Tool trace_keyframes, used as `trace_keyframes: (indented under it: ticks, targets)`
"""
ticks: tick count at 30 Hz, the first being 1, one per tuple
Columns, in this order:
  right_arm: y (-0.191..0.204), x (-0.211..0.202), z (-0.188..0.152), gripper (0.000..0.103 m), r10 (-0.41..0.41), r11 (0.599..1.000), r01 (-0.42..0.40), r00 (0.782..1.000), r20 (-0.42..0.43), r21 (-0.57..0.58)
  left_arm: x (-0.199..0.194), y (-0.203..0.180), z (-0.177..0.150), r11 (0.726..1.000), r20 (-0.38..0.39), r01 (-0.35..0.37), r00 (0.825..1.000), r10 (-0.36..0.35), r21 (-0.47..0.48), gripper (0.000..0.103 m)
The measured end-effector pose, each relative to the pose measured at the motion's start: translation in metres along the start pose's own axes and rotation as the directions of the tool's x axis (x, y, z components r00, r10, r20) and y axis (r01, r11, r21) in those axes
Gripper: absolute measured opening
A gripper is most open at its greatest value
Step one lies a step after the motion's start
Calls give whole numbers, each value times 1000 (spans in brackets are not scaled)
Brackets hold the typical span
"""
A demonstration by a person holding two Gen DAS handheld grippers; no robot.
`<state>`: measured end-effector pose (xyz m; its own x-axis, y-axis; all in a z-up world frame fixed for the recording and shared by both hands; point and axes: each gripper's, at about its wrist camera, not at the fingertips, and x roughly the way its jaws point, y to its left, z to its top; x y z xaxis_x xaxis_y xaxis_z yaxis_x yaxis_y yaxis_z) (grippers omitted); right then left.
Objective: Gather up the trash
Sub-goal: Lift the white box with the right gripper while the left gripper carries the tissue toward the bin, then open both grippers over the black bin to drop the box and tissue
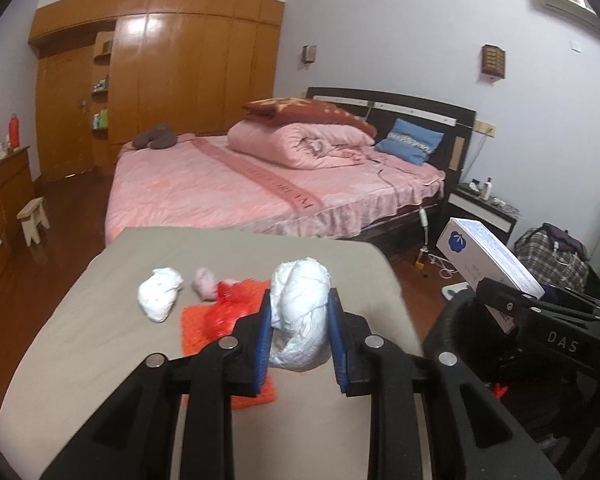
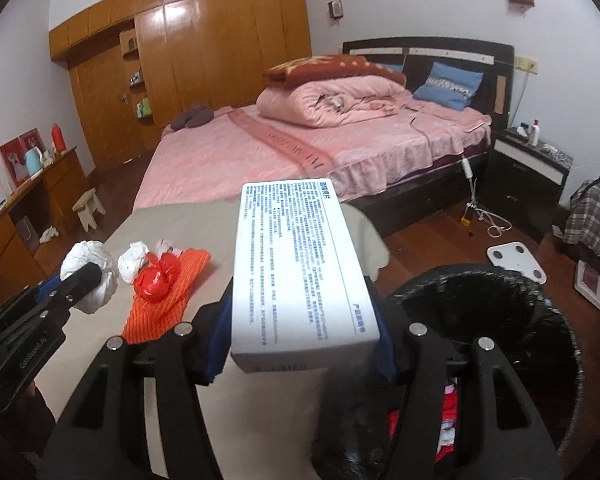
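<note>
We take the desk (image 1: pixel 80 320), draped in beige cloth, as our landmark. Beyond its far edge stands the pink bed (image 1: pixel 260 188); off its right side sits a black trash bin (image 2: pixel 500 320), with red and white scraps visible inside. Above the desk's right edge we see the white box (image 2: pixel 300 264), printed face up, clamped at its near end between the blue pads of the right claw (image 2: pixel 300 344); in the left wrist view the same box (image 1: pixel 488 256) hangs tilted off the desk's right side. On the desk's middle lies an orange mesh sheet (image 2: pixel 168 304) with a crumpled red wrapper (image 2: pixel 156 280) resting on it. The left claw (image 1: pixel 300 340) is closed narrowly on a large white paper wad (image 1: pixel 300 304), held over the desk. Left of the mesh sheet a smaller white wad (image 1: pixel 160 294) sits on the cloth, and just beside it a pale pink wad (image 1: pixel 205 283), the smallest item.
</note>
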<state>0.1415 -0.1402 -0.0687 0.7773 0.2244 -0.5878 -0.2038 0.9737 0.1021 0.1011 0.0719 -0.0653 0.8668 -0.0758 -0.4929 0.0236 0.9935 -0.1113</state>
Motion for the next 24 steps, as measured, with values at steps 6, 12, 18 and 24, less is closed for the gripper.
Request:
trace_keyframes:
  ticks: [6,12,18,24]
  targets:
    - [-30,-26,-2,55,-40,999,39,999,28,24,-2,-34,7,998,14,60,998,-60,26,25]
    - [-62,-47,-12,55,-93,994,91,995,36,54,-1,-72,8,988,12,138,990,-139,62,25]
    - [-92,-62,-23,55,-151,985,147,988,39,95,3,-106,4,973,-4,212,977,-212,94,25]
    - [-125,-70,-33,55,-217,968,211,975,35,135,14,-148,5,947,-19,289,957,-289,139,25]
